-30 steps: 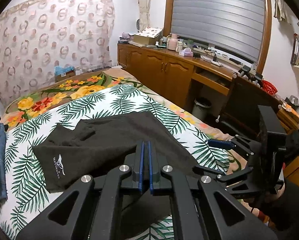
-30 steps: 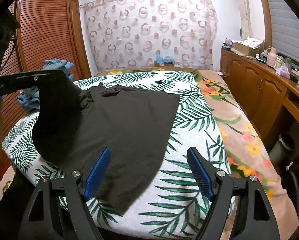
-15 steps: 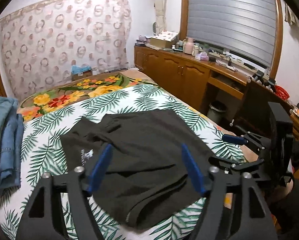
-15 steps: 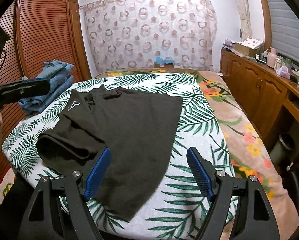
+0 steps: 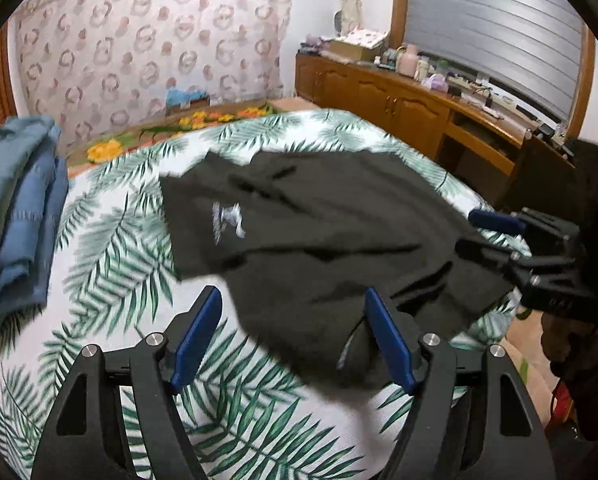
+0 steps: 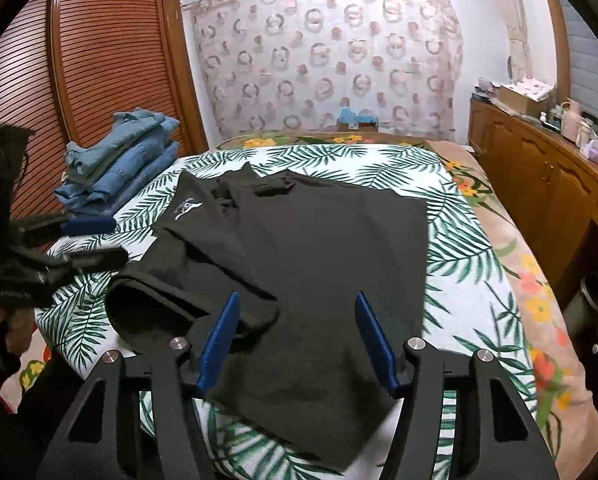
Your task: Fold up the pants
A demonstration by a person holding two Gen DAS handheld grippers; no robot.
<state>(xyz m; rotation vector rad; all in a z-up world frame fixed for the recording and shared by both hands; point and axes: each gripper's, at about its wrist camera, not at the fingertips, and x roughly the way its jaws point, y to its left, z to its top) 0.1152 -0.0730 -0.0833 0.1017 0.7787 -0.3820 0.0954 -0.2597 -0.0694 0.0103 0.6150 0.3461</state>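
Black pants point(image 6: 299, 248) lie across the bed's point(image 6: 459, 312) near edge. Right gripper point(image 6: 297, 340) over hem, jaws closing, nothing pinched; left gripper point(image 5: 295, 336) jaws apart beside folded corner.

Black pants point(image 6: 299, 248) sprawl across the palm-leaf bedspread point(image 6: 459, 280), hem at the near edge between the closing right gripper point(image 6: 299, 340) jaws, folded jeans point(image 6: 119, 168) stacked at the far-left corner.
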